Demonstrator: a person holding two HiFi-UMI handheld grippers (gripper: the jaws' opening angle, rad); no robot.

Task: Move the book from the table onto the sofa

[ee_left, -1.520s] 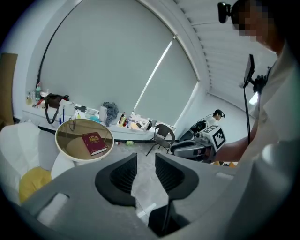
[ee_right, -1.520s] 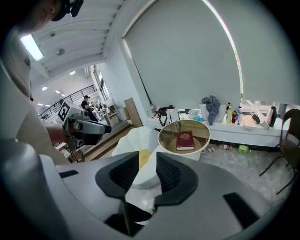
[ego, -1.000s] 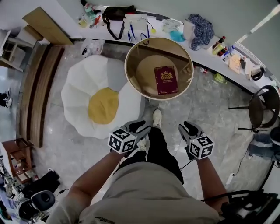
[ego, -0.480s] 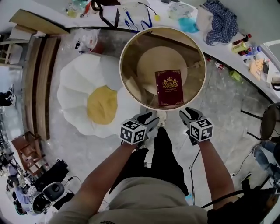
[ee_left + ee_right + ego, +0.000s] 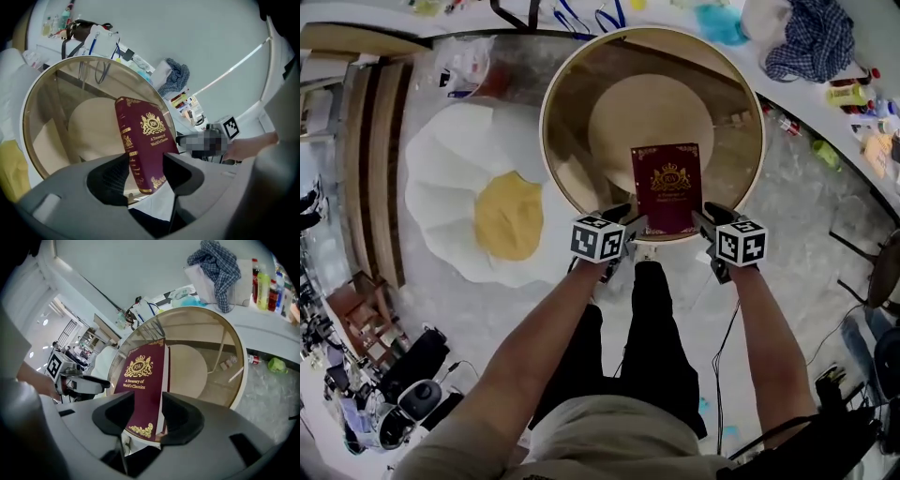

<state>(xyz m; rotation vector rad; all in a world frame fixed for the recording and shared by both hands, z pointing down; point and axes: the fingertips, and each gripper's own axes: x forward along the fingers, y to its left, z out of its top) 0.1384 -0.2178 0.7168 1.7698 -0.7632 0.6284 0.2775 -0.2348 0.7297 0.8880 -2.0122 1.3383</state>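
Observation:
A dark red book (image 5: pixel 667 187) with gold print lies flat on the round glass table (image 5: pixel 555 103), near the table's front edge. My left gripper (image 5: pixel 623 218) is at the book's near left corner and my right gripper (image 5: pixel 709 217) at its near right corner. In the left gripper view the book (image 5: pixel 145 133) shows in the gap of the left gripper (image 5: pixel 146 173). The right gripper (image 5: pixel 149 416) frames the book (image 5: pixel 143 376) the same way. Both sets of jaws are opening and no pad presses on the book. The white egg-shaped sofa (image 5: pixel 450 169) with a yellow centre lies left of the table.
A cluttered counter runs along the far wall with a checked cloth (image 5: pixel 820 42) and bottles (image 5: pixel 851 94). A wooden bench (image 5: pixel 366 159) stands at the left. Black gear (image 5: pixel 412 375) lies at the lower left. A chair edge (image 5: pixel 886 272) shows at the right.
Both grippers have gone forward and down from beside my legs to the table's near edge, either side of the book. Their jaws stand wider. The table now looks closer.

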